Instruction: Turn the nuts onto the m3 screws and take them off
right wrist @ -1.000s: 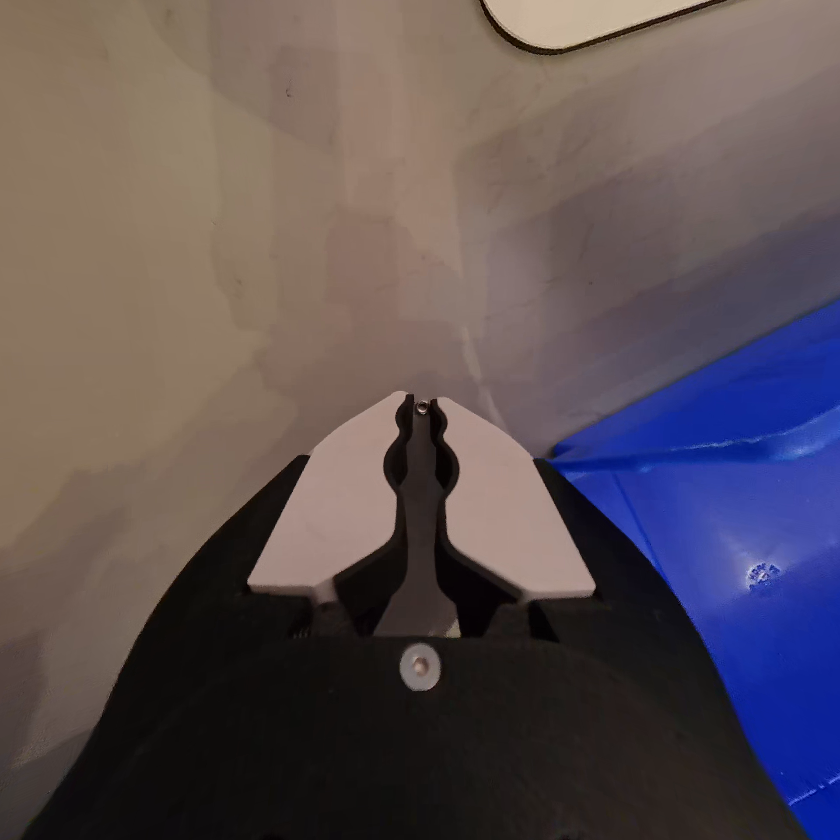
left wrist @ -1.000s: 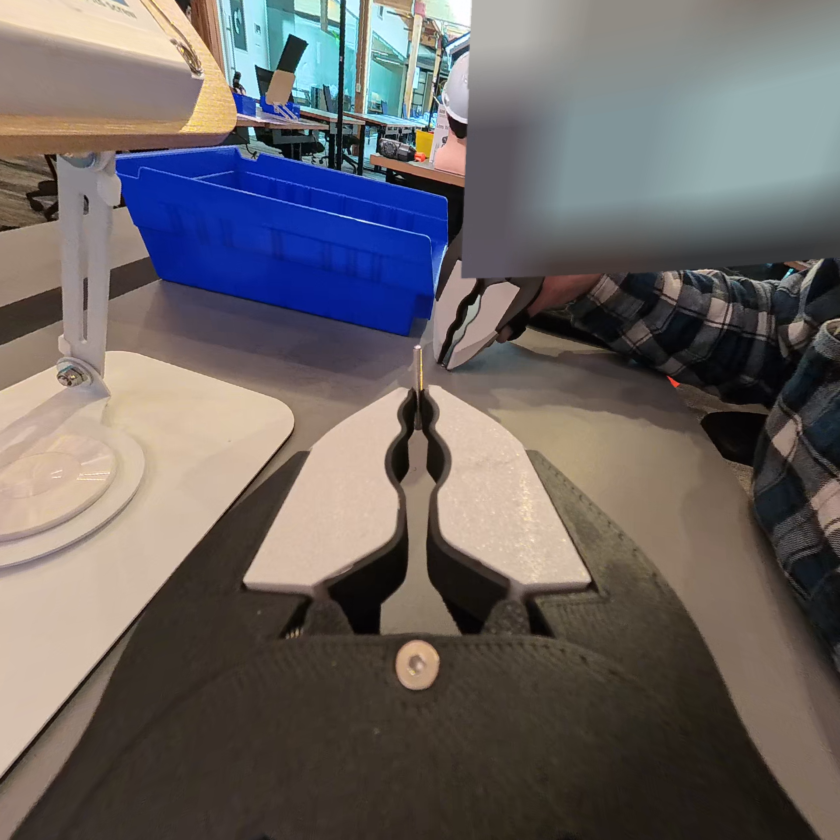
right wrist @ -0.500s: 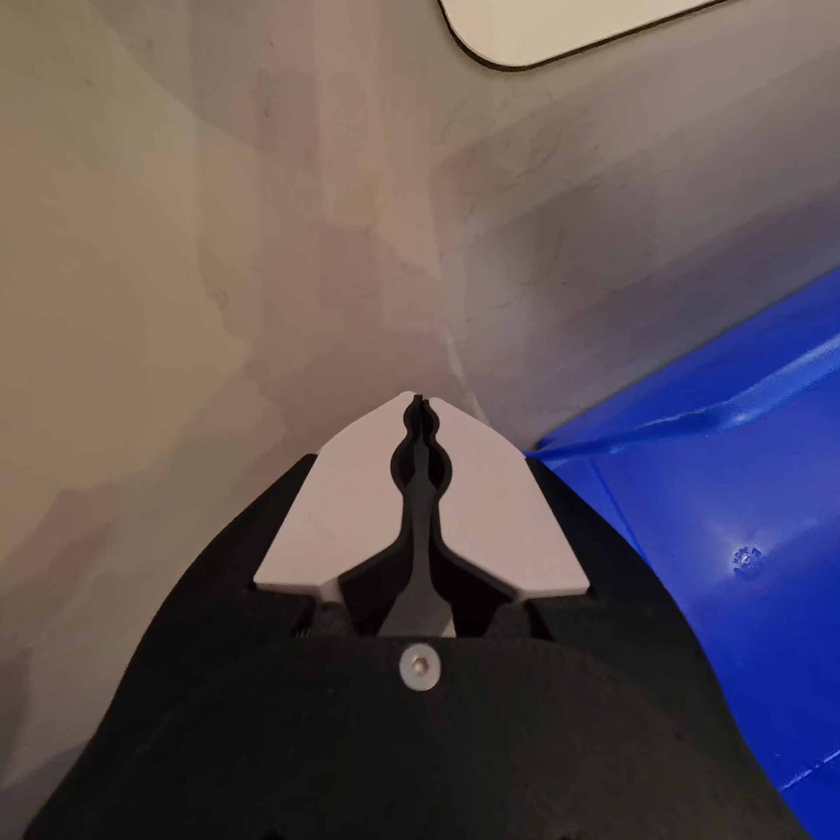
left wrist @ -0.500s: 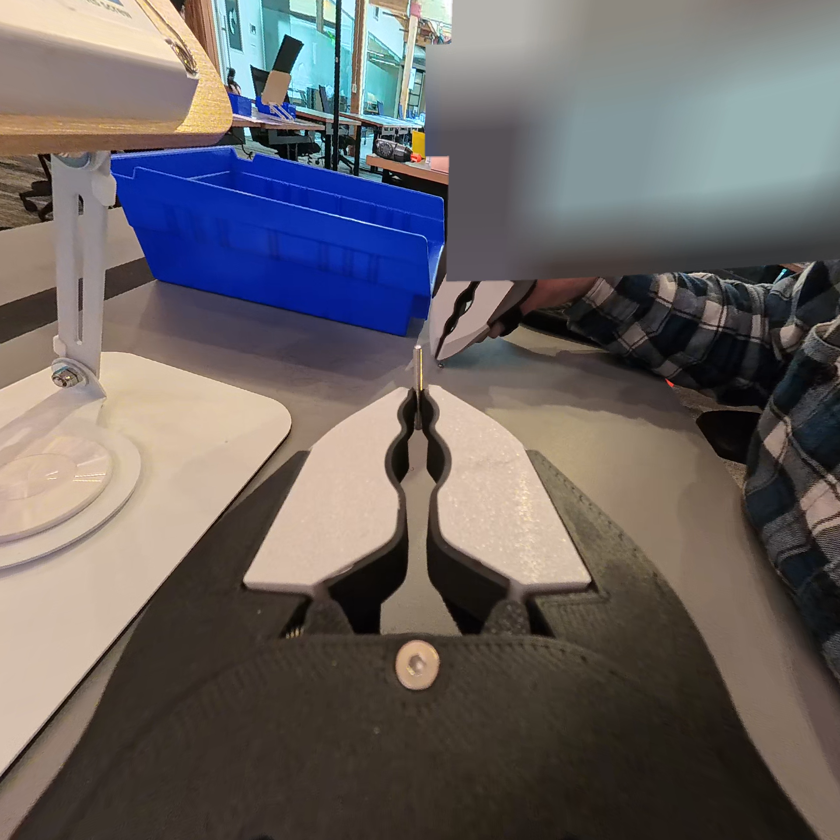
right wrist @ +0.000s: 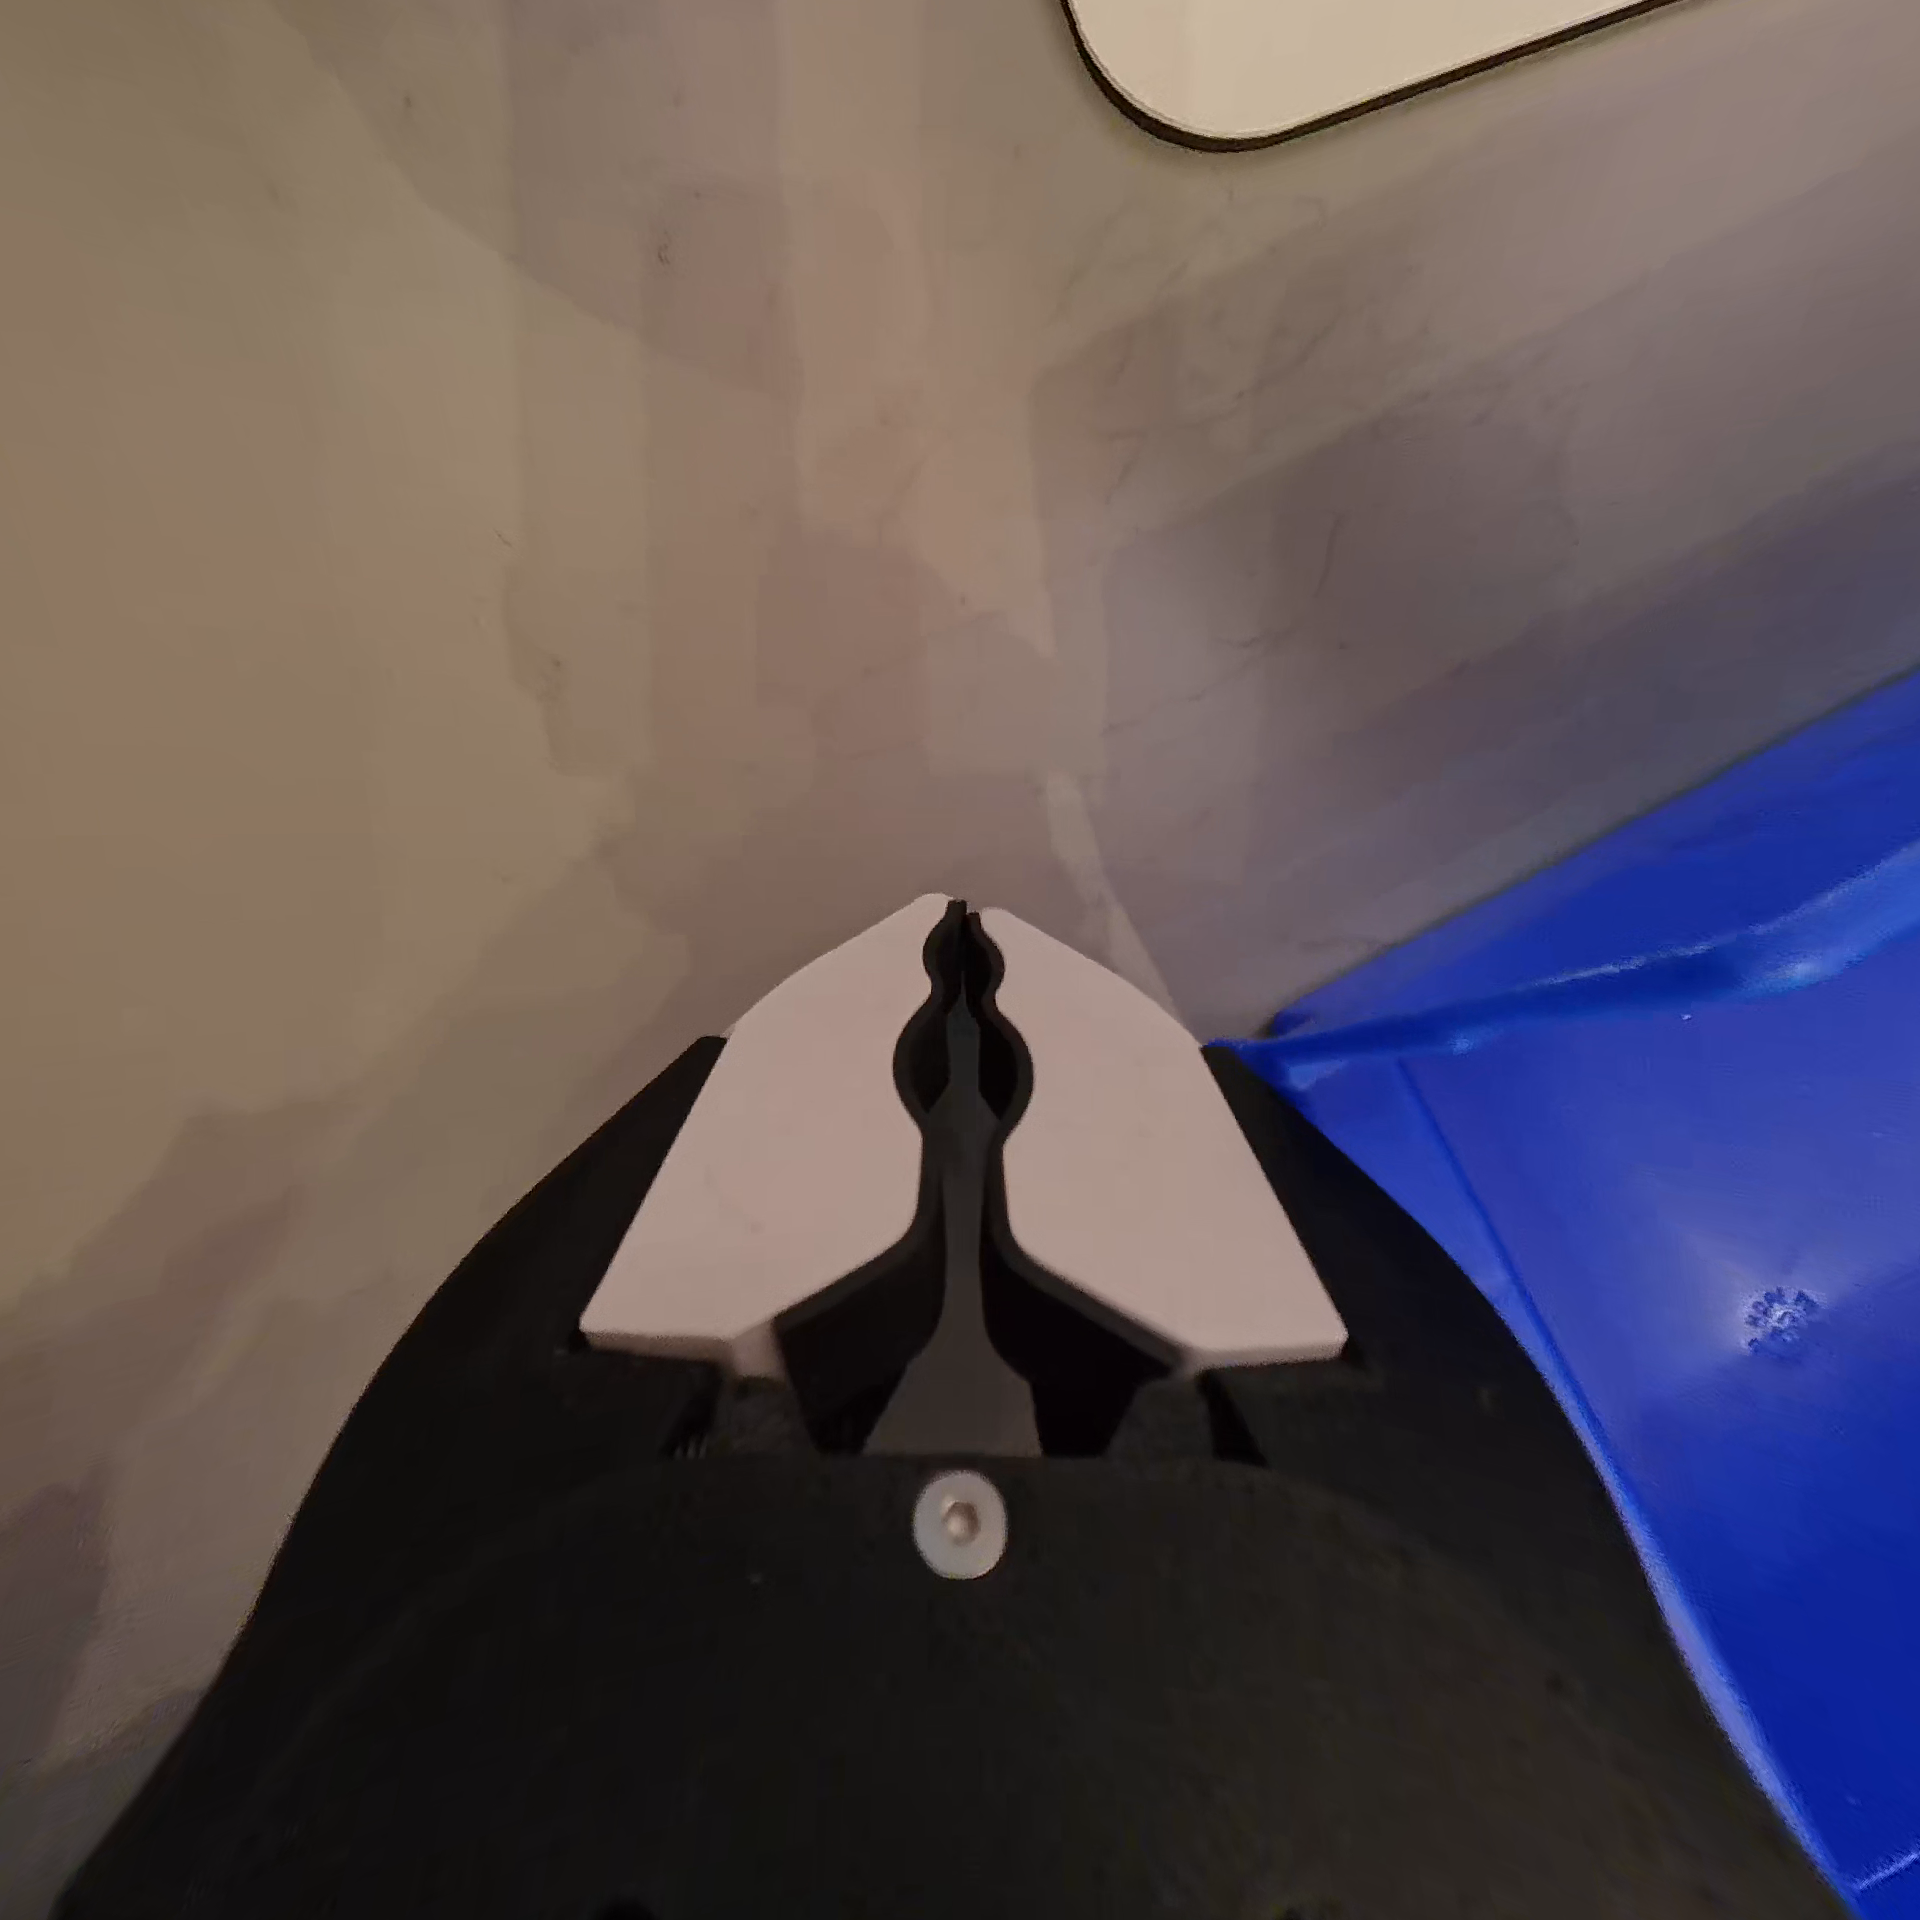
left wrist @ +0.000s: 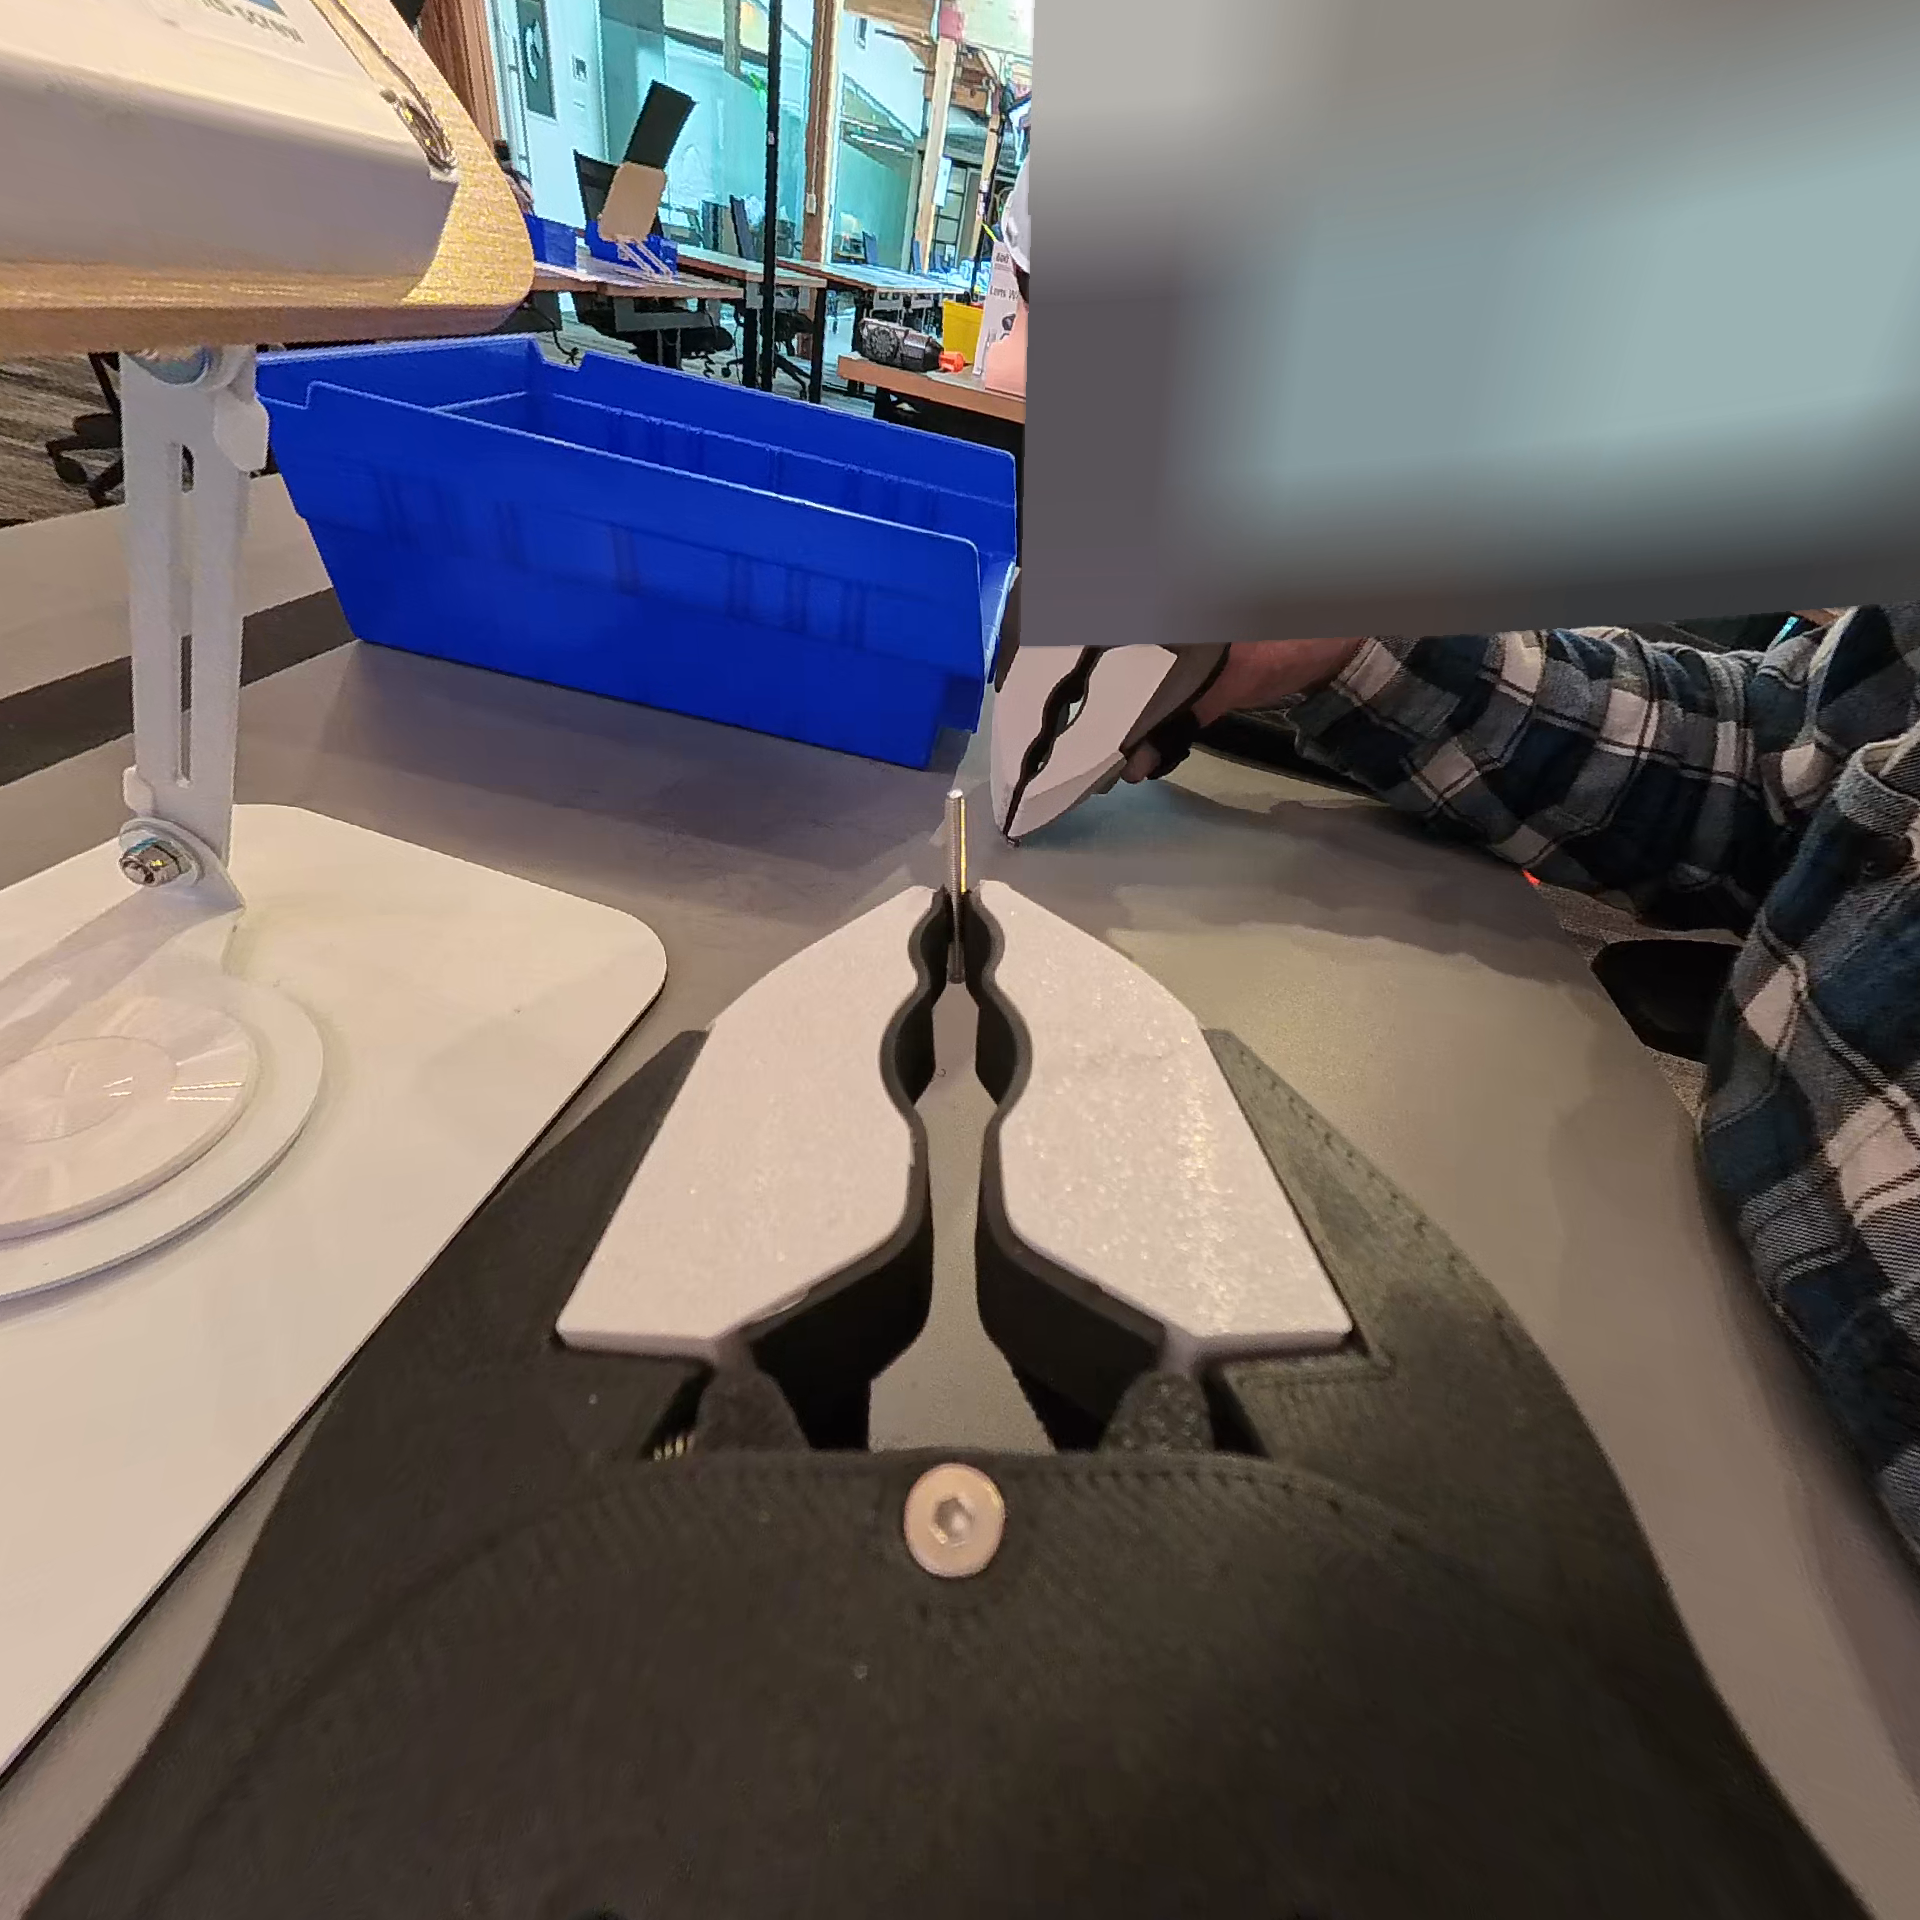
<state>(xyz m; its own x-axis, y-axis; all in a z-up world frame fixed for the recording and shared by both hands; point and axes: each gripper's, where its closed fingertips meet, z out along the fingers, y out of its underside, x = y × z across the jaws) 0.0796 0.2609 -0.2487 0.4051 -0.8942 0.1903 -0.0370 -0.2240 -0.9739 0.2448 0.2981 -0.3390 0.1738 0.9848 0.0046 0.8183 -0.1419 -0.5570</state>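
Observation:
My left gripper point(left wrist: 958, 894) is shut on a thin threaded metal rod point(left wrist: 955, 842), which stands upright and sticks out above the fingertips. It hovers low over the grey table point(left wrist: 1299, 987). My right gripper point(right wrist: 958, 909) is shut, its pads together with nothing showing between them. In the left wrist view it point(left wrist: 1013, 826) points down at the table just right of the rod, beside the blue bin's corner. A tiny dark speck point(left wrist: 1012, 841) lies at its tip; I cannot tell whether it is gripped.
A blue plastic bin point(left wrist: 644, 561) stands at the back and fills the right of the right wrist view point(right wrist: 1610, 1247). A white stand with a flat base point(left wrist: 364, 1039) is at the left. A person's plaid sleeve point(left wrist: 1558, 748) lies along the right. The left gripper's tips are roughly 20 centimetres from the right gripper's.
My right gripper closed: a second ago a small metal ring sat between its parted tips; now the pads meet and the ring no longer shows. It shifted slightly. My left gripper kept the rod, still.

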